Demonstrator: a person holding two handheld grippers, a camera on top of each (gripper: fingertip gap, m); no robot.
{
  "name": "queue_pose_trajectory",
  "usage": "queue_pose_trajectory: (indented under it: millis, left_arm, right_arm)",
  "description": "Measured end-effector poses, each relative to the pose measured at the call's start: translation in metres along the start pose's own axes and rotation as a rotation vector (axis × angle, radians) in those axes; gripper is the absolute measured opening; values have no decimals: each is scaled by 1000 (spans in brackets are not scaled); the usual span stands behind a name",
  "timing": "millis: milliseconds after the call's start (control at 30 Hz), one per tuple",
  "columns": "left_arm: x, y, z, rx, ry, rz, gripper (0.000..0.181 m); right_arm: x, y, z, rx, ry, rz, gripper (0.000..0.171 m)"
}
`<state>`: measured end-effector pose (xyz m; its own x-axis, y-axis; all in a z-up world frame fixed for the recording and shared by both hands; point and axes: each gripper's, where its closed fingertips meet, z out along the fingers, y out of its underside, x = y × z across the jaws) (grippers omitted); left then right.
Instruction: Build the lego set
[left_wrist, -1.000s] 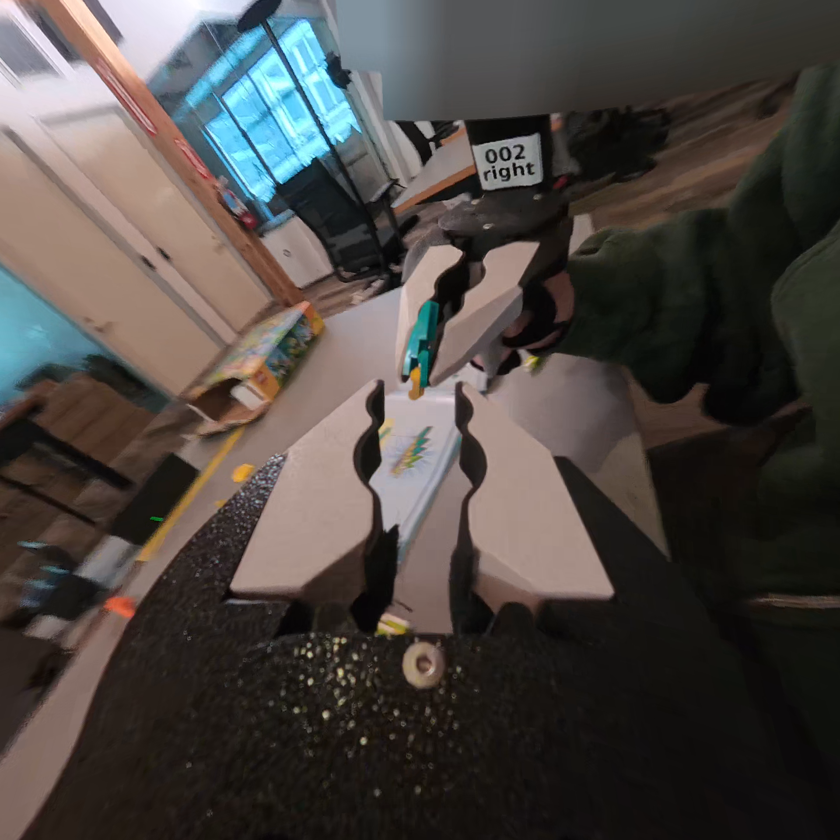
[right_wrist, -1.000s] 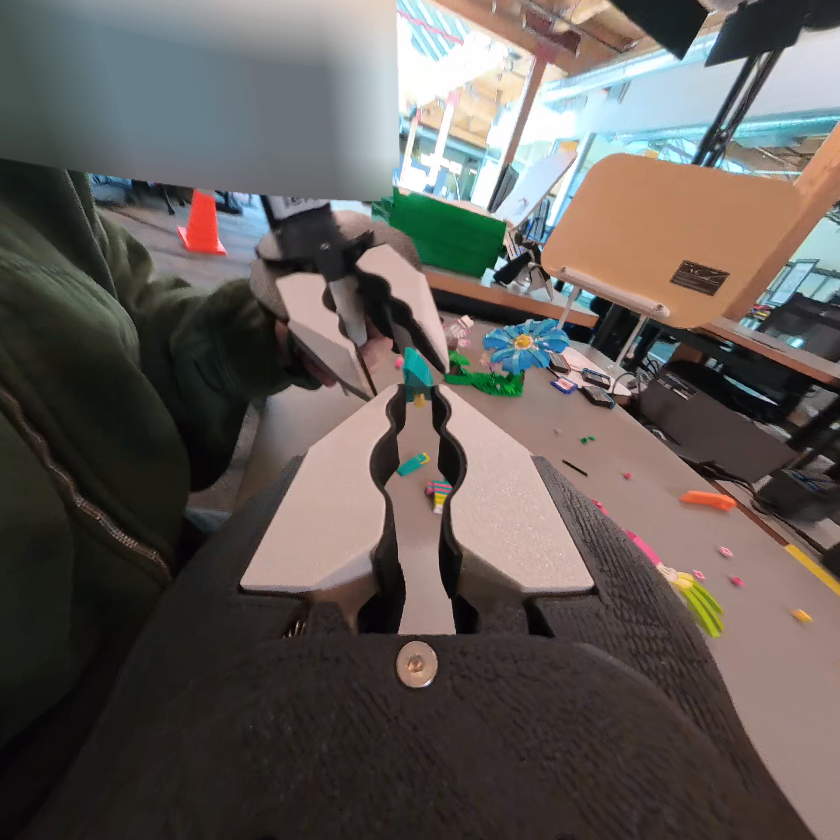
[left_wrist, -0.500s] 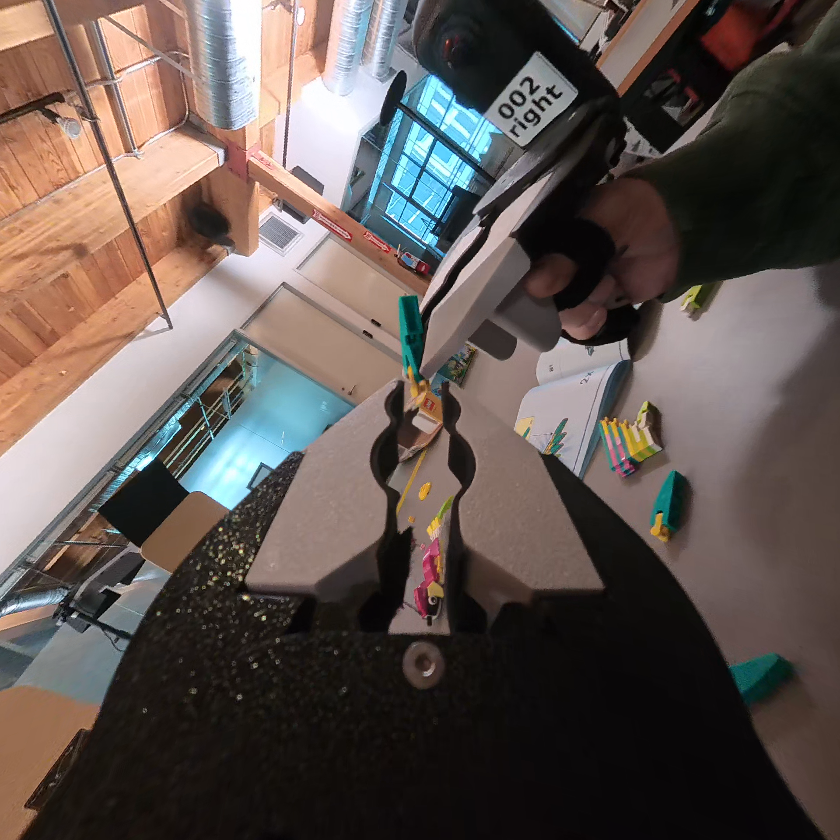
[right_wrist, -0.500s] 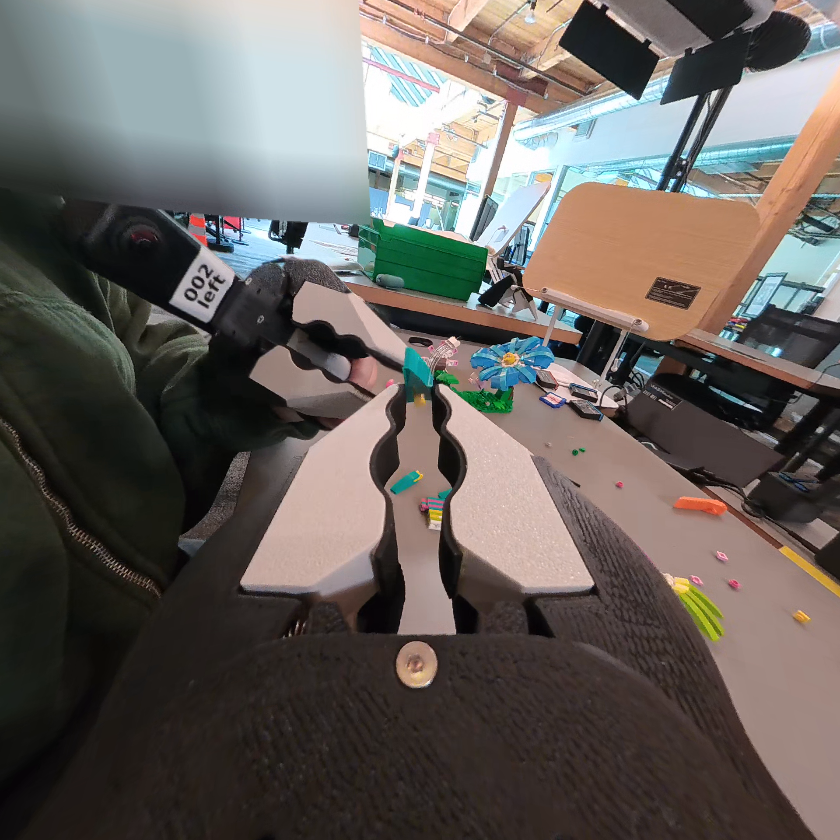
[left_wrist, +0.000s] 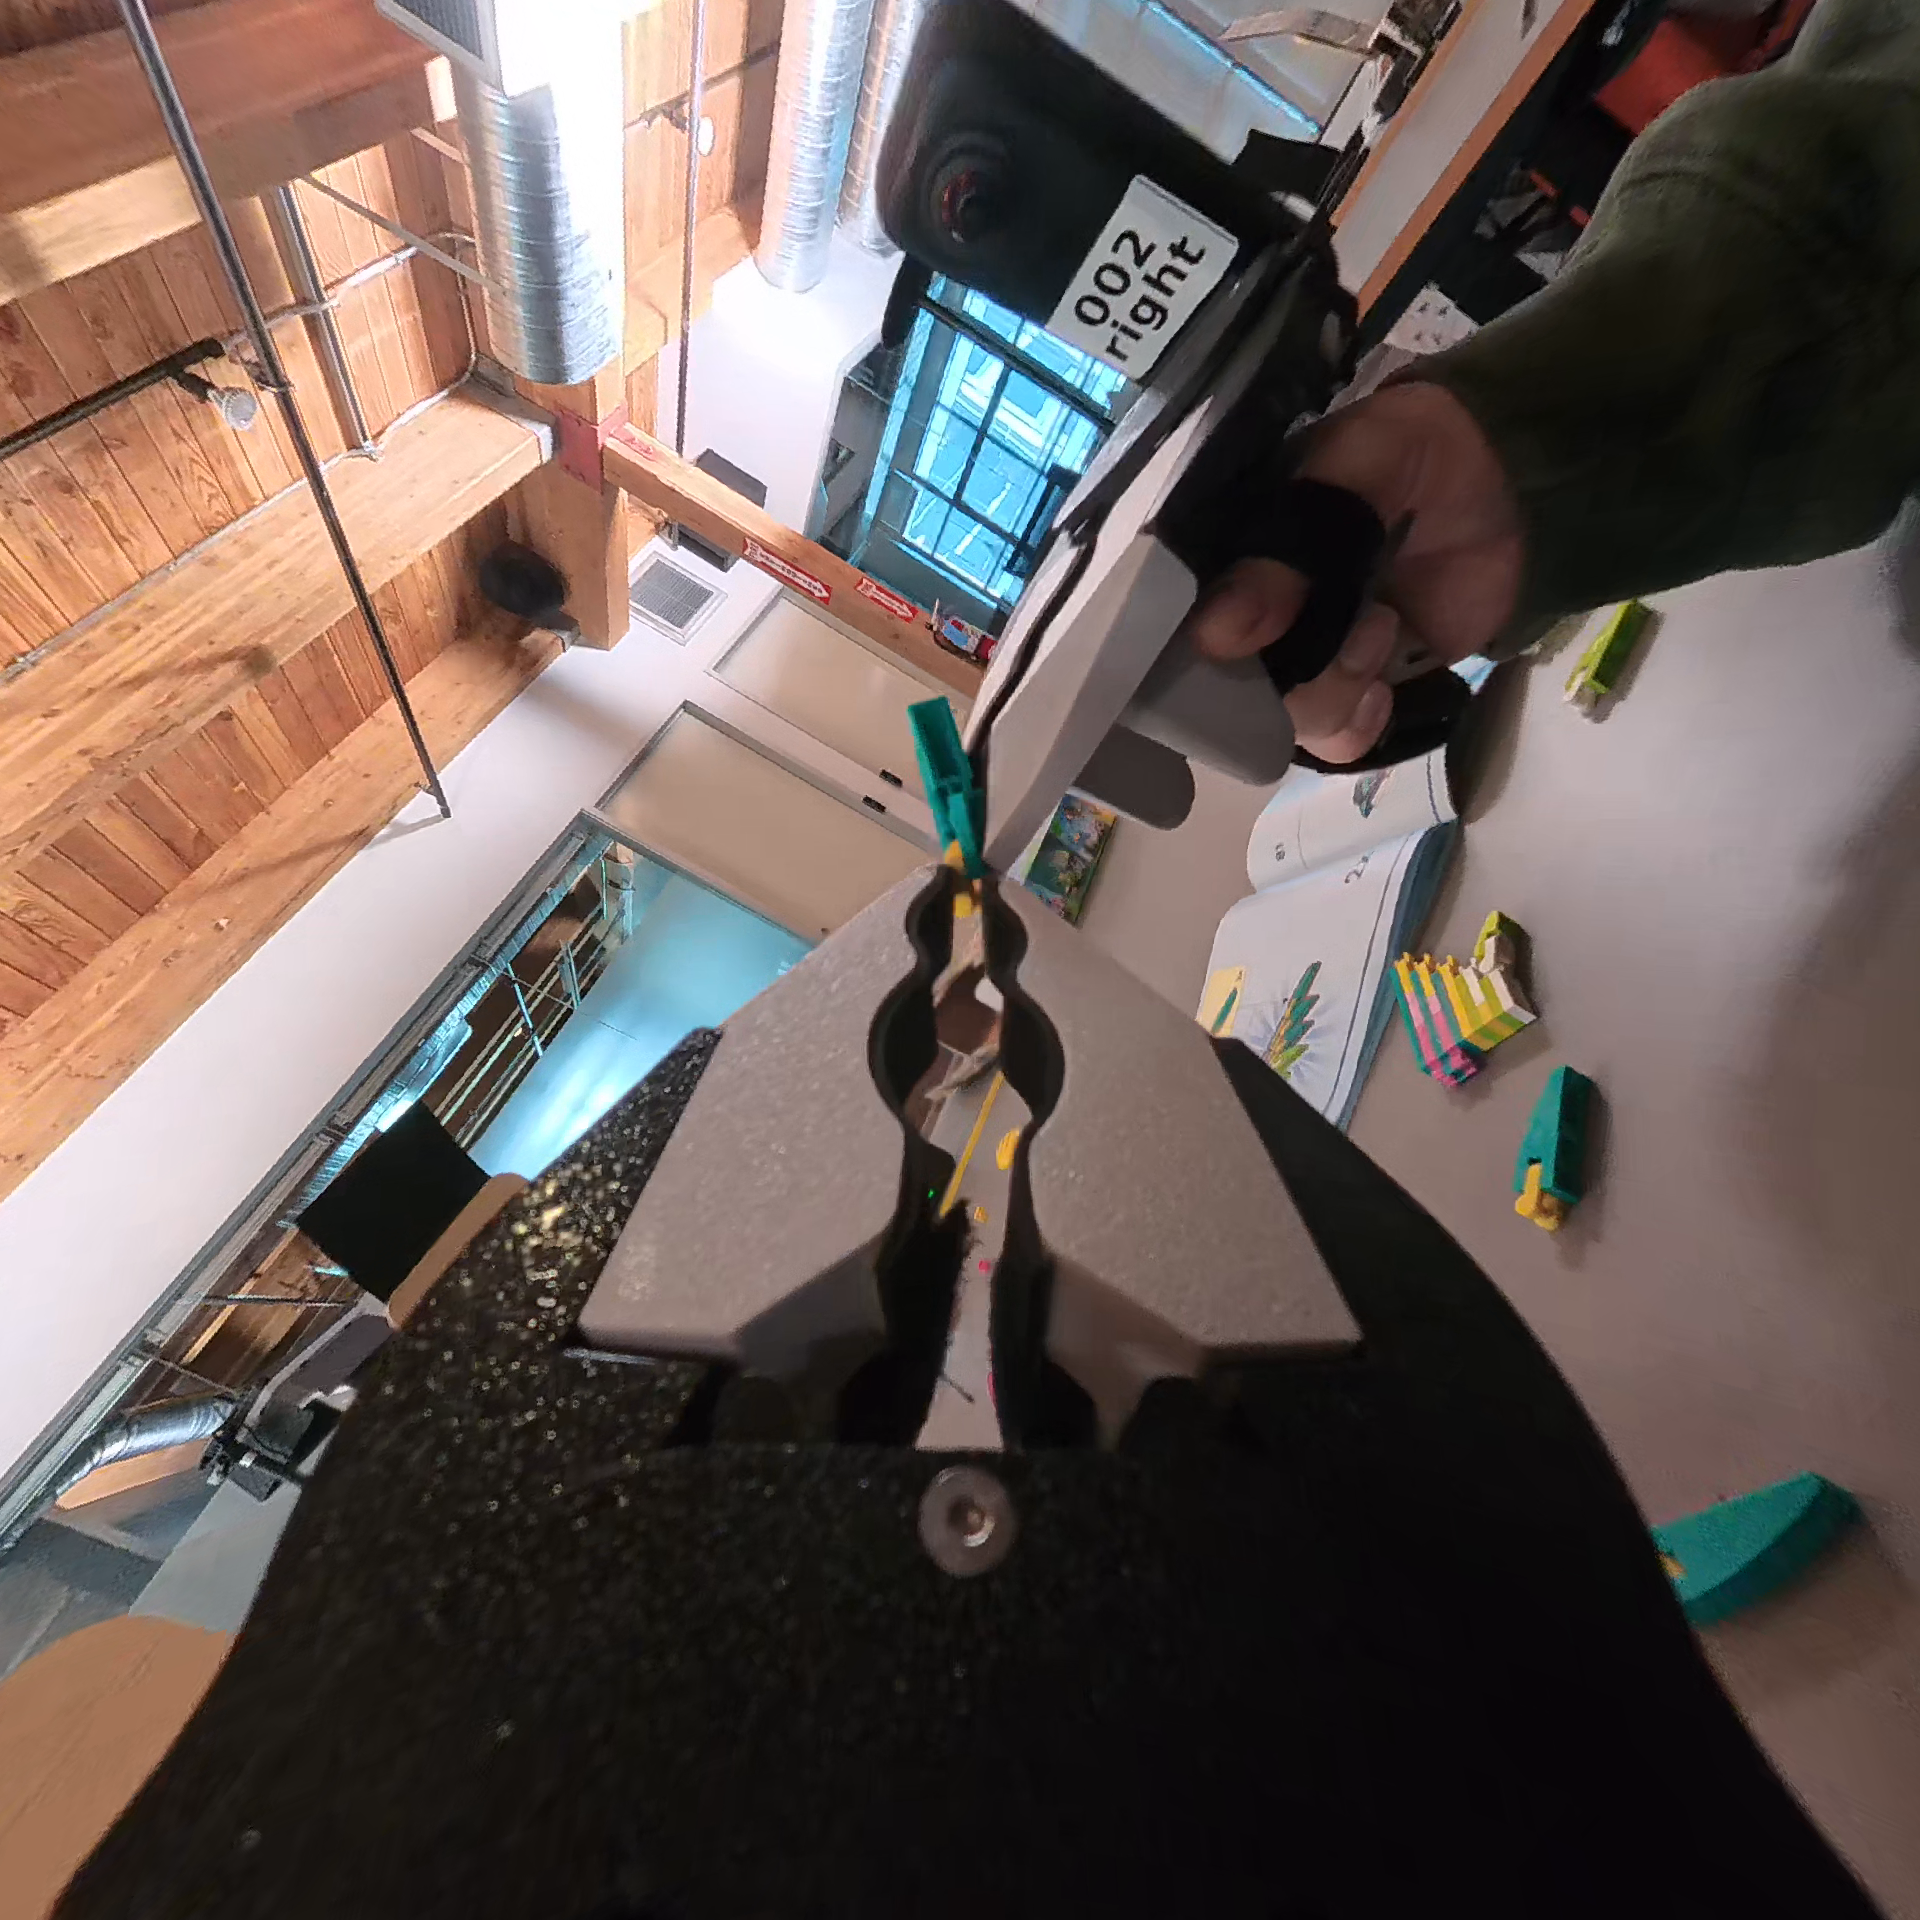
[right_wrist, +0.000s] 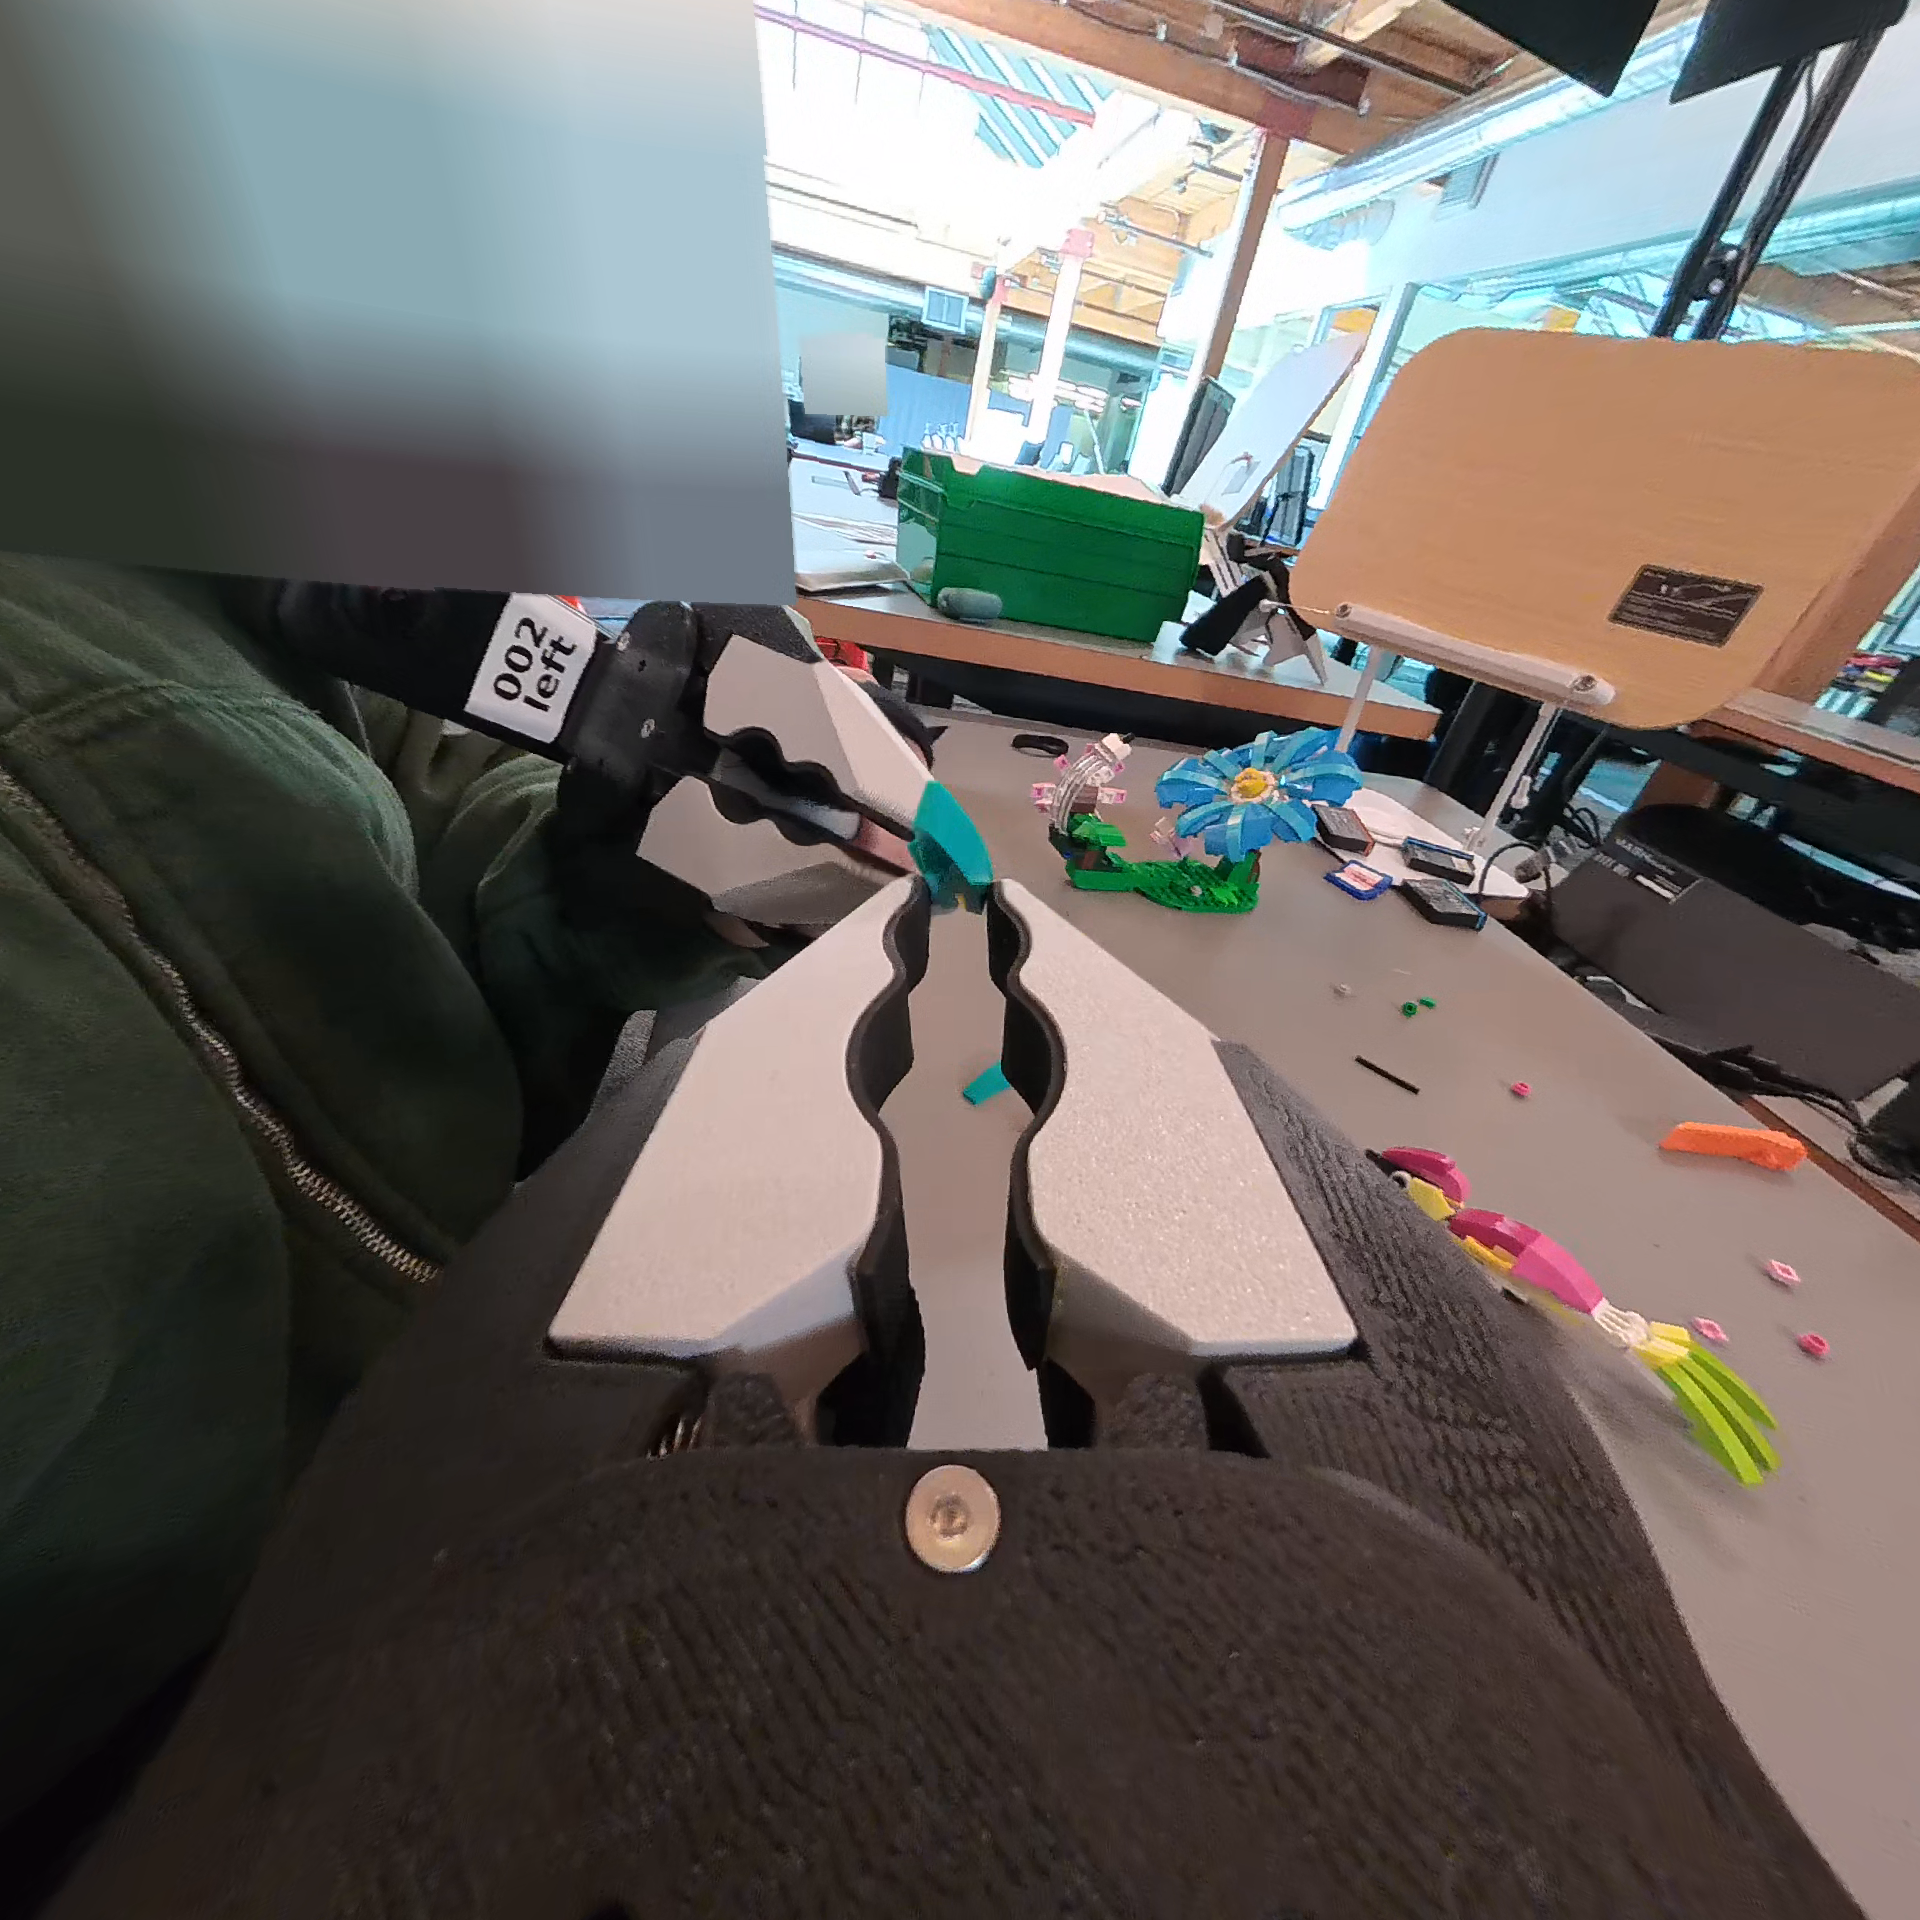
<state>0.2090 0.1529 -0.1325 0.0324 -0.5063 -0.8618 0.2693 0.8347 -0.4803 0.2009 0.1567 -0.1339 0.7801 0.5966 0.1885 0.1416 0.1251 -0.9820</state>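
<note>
A small teal lego piece (left_wrist: 940, 764) with a yellow bit at its end is held in the air between both grippers. My right gripper (right_wrist: 954, 896) is shut on it, and the piece (right_wrist: 948, 836) sticks out past its tips. In the left wrist view the right gripper (left_wrist: 975, 805) comes in from the upper right, held by a hand. My left gripper (left_wrist: 963, 885) is closed on the piece's yellow end. In the right wrist view the left gripper (right_wrist: 906, 826) reaches in from the left and pinches the same piece.
On the grey table (left_wrist: 1714, 935) lie an open instruction booklet (left_wrist: 1320, 997), a striped pink-yellow-green assembly (left_wrist: 1455, 1008), a teal piece (left_wrist: 1553, 1143) and a teal wedge (left_wrist: 1756, 1538). The right wrist view shows a blue flower build (right_wrist: 1247, 800), a pink bird-like build (right_wrist: 1538, 1257), an orange piece (right_wrist: 1730, 1143) and a green crate (right_wrist: 1049, 551).
My left gripper has rolled over, come up to the teal piece and closed on its yellow end. My right gripper has kept hold of the piece throughout.
</note>
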Motion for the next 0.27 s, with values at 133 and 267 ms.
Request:
queue_pose_trajectory:
  millis: [133,267]
  left_arm:
    - [-1,-9,2,36,22,-49,0]
    - [4,10,6,-36,56,-90,0]
  right_arm:
    - [-6,15,5,-76,-13,-53,0]
    - [-6,26,10,-103,-4,-22,0]
